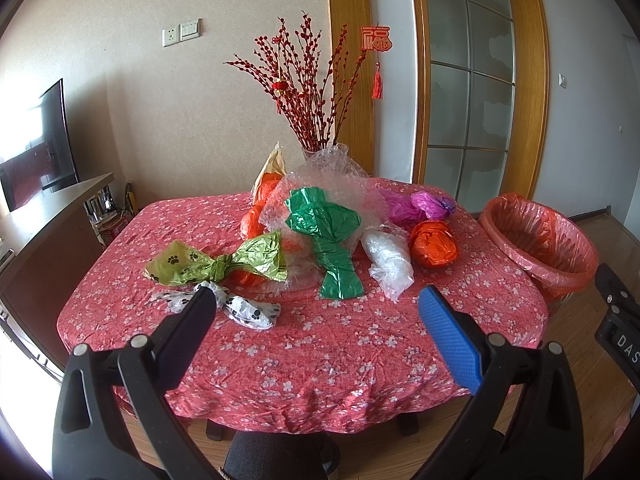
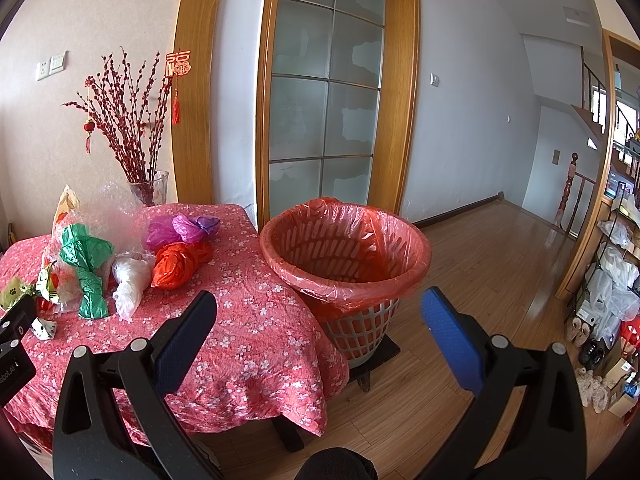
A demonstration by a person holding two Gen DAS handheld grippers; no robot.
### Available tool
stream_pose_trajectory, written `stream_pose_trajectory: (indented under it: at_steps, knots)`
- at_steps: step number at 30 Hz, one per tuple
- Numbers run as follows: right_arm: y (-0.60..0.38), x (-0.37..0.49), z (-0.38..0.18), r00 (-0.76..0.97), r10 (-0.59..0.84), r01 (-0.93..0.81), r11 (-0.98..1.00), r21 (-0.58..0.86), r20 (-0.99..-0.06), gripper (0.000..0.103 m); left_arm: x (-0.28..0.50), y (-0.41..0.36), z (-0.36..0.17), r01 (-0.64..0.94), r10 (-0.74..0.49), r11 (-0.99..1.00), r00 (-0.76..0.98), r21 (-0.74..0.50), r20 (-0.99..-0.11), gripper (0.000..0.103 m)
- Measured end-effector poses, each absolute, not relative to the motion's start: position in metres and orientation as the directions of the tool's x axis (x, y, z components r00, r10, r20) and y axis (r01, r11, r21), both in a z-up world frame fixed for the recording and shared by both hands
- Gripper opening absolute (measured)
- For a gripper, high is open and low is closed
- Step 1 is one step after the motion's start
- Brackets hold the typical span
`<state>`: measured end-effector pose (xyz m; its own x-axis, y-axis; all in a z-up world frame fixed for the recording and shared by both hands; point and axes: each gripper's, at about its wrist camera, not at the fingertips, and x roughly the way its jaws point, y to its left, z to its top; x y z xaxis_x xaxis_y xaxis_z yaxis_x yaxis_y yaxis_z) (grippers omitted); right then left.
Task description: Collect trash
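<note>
Crumpled plastic bags lie on a table with a red flowered cloth (image 1: pixel 320 360): a green bag (image 1: pixel 332 240), an olive paw-print bag (image 1: pixel 216 266), a white paw-print bag (image 1: pixel 244 306), a clear bag (image 1: pixel 386 260), an orange bag (image 1: pixel 434 242) and a purple bag (image 1: pixel 416 206). The bin (image 2: pixel 344 252) with a red liner stands on the floor right of the table. My left gripper (image 1: pixel 316 312) hangs open over the table's near part, short of the bags. My right gripper (image 2: pixel 318 312) is open in the air near the bin's front, holding nothing.
A glass vase of red branches (image 1: pixel 308 92) and bubble wrap (image 1: pixel 332 176) stand behind the bags. A dark cabinet (image 1: pixel 40 232) is left of the table. Wooden floor (image 2: pixel 480 264) spreads right of the bin, with shelves of bags and shoes (image 2: pixel 608 300) at the far right.
</note>
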<state>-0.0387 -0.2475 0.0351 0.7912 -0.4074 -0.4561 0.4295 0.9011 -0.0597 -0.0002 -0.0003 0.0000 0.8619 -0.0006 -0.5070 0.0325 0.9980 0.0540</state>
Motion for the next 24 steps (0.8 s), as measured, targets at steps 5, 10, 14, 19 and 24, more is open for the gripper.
stream_pose_trajectory:
  at_steps: [5, 10, 14, 19, 24]
  knots:
    - [-0.2479, -0.0386, 0.0353, 0.791, -0.407, 0.429, 0.901, -0.060, -0.456, 0.101, -0.0004, -0.0003, 0.0001, 0.033, -0.001, 0.998, 0.862, 0.054, -0.507, 0.099]
    - [-0.2484, -0.0387, 0.0356, 0.791, -0.407, 0.430, 0.901, -0.059, -0.457, 0.101, -0.0005, -0.0003, 0.0001, 0.033, -0.001, 0.998, 0.862, 0.054, -0.507, 0.099]
    - [-0.2487, -0.0384, 0.0358, 0.791, -0.407, 0.430, 0.901, -0.060, -0.457, 0.101, -0.0004, -0.0003, 0.0001, 0.033, -0.001, 0.998, 0.862, 0.054, -0.507, 0.099]
    - [-0.2493, -0.0381, 0.0360, 0.790, -0.407, 0.430, 0.901, -0.060, -0.457, 0.101, -0.0003, -0.0003, 0.0001, 0.033, 0.000, 0.998, 0.862, 0.055, -0.508, 0.099]
    - [-0.2489, -0.0382, 0.0367, 0.790, -0.407, 0.430, 0.901, -0.060, -0.458, 0.101, 0.0010, -0.0033, -0.0017, 0.034, -0.002, 0.998, 0.859, 0.054, -0.511, 0.099]
